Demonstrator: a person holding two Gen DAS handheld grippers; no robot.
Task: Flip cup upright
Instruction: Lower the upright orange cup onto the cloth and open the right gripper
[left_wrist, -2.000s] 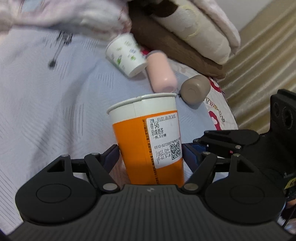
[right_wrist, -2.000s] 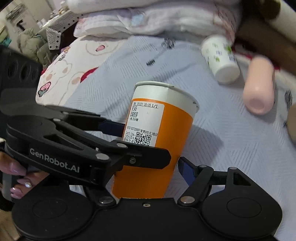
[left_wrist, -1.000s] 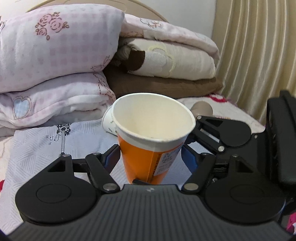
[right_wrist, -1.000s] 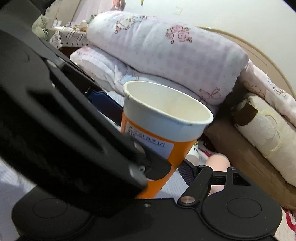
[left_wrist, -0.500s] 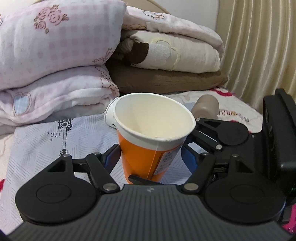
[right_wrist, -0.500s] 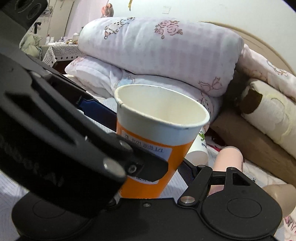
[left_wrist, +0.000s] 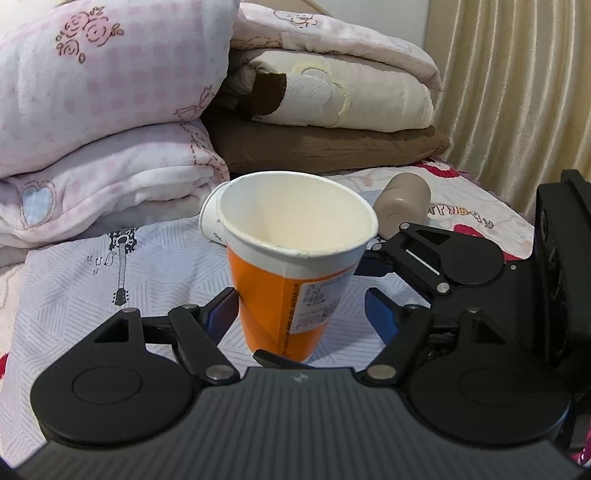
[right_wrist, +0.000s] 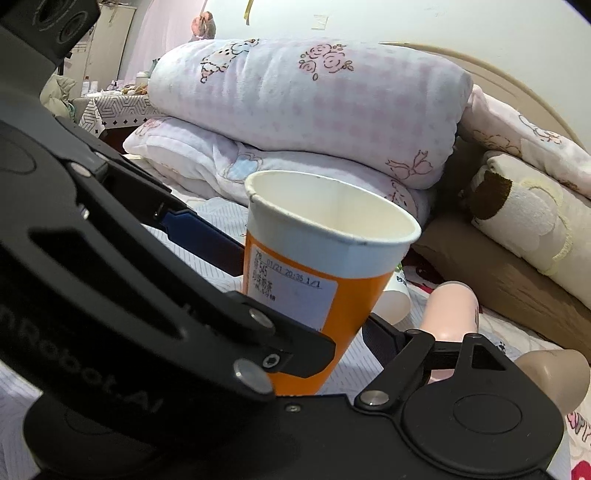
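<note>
One paper cup (left_wrist: 291, 280), orange wall with a white rim band and a printed sticker label, is standing mouth-up on the quilted bedsheet (left_wrist: 66, 288), leaning a bit. It's sitting between the blue-padded fingers of the left gripper (left_wrist: 299, 312), whose jaws are spread wide; the left pad looks to be touching the wall, the right one sitting clear. The right gripper (right_wrist: 306, 306) is also framing the cup, but I can't tell whether it's gripping. Behind, a white cup (right_wrist: 395, 299) and two smooth rounded tumblers, pink (right_wrist: 452, 310) and tan (left_wrist: 404, 199), are lying near fluffy folded blankets (left_wrist: 110, 110).
</note>
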